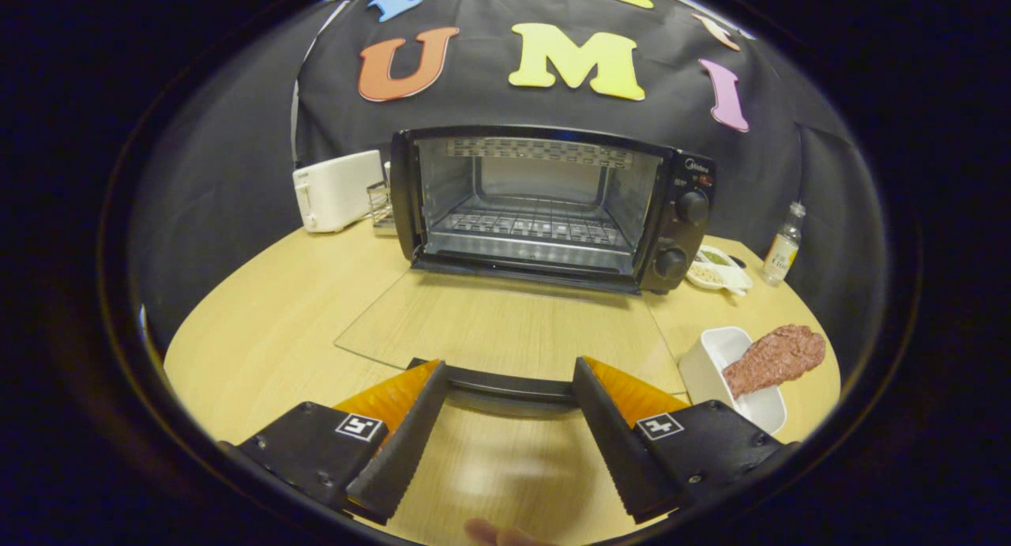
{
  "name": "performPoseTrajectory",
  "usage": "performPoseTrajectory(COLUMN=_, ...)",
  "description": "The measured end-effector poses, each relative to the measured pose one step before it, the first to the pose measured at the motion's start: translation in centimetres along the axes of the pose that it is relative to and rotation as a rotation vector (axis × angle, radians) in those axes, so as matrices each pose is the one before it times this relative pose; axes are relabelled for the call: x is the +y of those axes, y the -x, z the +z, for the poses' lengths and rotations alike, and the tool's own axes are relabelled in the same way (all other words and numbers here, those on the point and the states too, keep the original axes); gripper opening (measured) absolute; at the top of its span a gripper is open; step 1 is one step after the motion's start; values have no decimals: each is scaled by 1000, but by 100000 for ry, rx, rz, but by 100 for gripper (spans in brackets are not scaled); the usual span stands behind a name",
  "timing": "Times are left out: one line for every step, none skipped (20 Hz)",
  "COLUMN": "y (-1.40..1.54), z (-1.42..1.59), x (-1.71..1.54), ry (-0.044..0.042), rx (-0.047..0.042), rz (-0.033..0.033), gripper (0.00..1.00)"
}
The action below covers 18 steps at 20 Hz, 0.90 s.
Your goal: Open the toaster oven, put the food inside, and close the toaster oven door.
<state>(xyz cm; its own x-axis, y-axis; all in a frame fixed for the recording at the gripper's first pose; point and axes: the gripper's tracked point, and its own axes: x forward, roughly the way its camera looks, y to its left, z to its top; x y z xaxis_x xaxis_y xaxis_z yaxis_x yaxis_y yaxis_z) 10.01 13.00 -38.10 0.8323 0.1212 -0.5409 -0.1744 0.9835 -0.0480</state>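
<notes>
One step is complete: toaster oven (545, 206) door (505, 325) lies fully open. Tongs (509, 388) spread apart at its handle (509, 385), gripping nothing. Meat (774, 358) remains in its dish (723, 356); loading and closing remain.

Gripper (509, 372) is low and level, fingers (411, 427) spread wide apart, pressing on nothing. The tips straddle the door handle (509, 386) without closing on it. A fingertip (497, 534) of the person's hand peeks in below.
</notes>
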Motion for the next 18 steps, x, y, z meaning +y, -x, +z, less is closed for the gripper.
performPoseTrajectory(y=714, z=325, x=-39, ry=-427, rx=232, rz=1304, gripper=100)
performPoseTrajectory(y=856, z=414, x=274, ry=-1611, rx=567, rz=3008, gripper=100)
performPoseTrajectory(y=1068, z=384, x=286, ry=-2404, rx=1049, rz=3841, gripper=100)
performPoseTrajectory(y=1174, z=672, x=-80, ry=-2101, rx=261, rz=2652, gripper=100)
performPoseTrajectory(y=1375, z=886, x=-430, ry=-1055, rx=-710, rz=1233, gripper=100)
performPoseTrajectory(y=1342, z=1097, x=-679, ry=-77, rx=-1458, rz=140, gripper=100)
performPoseTrajectory(y=1396, z=1089, x=-884, ry=545, rx=-2080, rz=-638, gripper=100)
performPoseTrajectory(y=1211, z=1179, x=-1058, ry=596, rx=-1624, rz=-1008, gripper=100)
performPoseTrajectory(y=1076, z=639, x=-945, ry=1208, rx=-88, rz=201, gripper=100)
performPoseTrajectory(y=982, z=625, x=-1050, ry=757, rx=774, rz=587, gripper=100)
performPoseTrajectory(y=986, z=550, x=-1464, ry=-521, rx=450, rz=-180, gripper=100)
performPoseTrajectory(y=867, z=639, x=-1687, ry=-811, rx=279, rz=-697, gripper=100)
performPoseTrajectory(y=772, z=493, x=-1868, ry=-184, rx=474, rz=-1127, gripper=100)
performPoseTrajectory(y=481, z=462, x=-2064, ry=174, rx=549, rz=-1352, gripper=100)
performPoseTrajectory(y=386, z=43, x=-1924, ry=704, rx=1287, rz=-1311, gripper=100)
performPoseTrajectory(y=97, z=-1, x=-2061, ry=311, rx=1160, rz=-1305, gripper=100)
performPoseTrajectory(y=-148, z=-253, x=-1819, ry=589, rx=1742, rz=-600, gripper=100)
performPoseTrajectory(y=-265, z=-466, x=-1755, ry=21, rx=2006, rz=-416, gripper=100)
